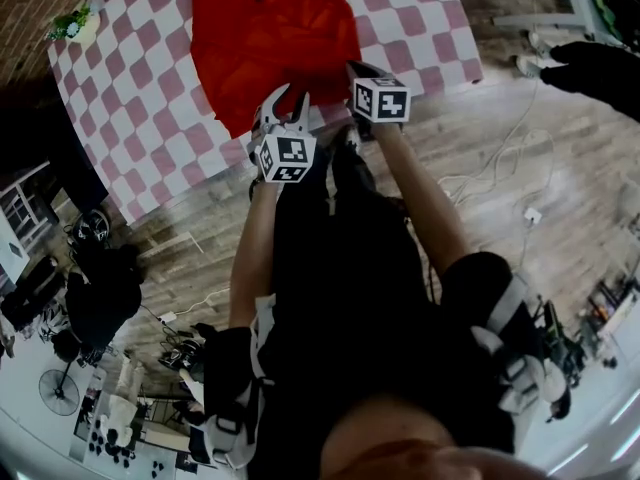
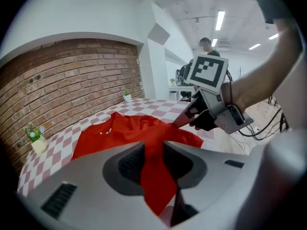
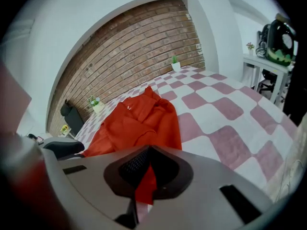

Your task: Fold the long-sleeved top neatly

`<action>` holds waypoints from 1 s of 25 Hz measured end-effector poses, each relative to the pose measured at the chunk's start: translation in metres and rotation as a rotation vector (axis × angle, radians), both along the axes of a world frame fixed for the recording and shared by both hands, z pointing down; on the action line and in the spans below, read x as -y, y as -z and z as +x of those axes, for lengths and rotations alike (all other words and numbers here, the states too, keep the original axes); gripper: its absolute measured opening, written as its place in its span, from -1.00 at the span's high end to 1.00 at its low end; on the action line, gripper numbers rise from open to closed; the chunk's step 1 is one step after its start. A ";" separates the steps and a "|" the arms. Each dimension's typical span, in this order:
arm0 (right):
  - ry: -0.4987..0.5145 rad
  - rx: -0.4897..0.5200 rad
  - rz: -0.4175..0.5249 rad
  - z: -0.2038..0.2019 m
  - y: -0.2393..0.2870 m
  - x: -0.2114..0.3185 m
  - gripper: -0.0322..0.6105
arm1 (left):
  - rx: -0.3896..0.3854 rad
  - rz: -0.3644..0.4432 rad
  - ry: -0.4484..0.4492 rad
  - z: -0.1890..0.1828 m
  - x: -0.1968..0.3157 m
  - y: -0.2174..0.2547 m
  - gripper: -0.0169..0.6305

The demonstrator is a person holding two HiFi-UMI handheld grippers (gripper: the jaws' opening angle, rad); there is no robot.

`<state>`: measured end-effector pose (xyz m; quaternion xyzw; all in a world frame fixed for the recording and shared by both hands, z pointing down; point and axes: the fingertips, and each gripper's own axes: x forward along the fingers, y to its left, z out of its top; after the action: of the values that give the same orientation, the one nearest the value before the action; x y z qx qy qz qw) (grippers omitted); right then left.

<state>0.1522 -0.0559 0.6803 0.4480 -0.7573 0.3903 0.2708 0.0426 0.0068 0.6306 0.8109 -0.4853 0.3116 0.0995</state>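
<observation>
On the checkered desk (image 1: 425,23), near edge: left tongs (image 2: 153,158) pinch a hanging fold of the red top (image 1: 275,38), which lies crumpled mid-desk. Right tongs (image 3: 149,169) are pressed together on a thin corner, possibly the hem. Judged light, limp and drapey; best taken at hem corners and kept taut.

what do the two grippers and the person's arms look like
The left gripper and right gripper have pale grey bodies with dark ribbed pads inside the jaws. Each carries a white cube with black square markers. The person wears dark clothes, with no sleeves over the forearms.
</observation>
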 end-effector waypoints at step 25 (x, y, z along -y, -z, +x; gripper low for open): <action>0.030 -0.099 0.207 -0.014 0.076 -0.021 0.85 | -0.181 0.127 0.110 -0.080 -0.002 0.098 0.64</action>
<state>0.1386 -0.0345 0.6045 0.4807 -0.7860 0.2835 0.2660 -0.0375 0.0089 0.5330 0.8125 -0.5367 0.2001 0.1083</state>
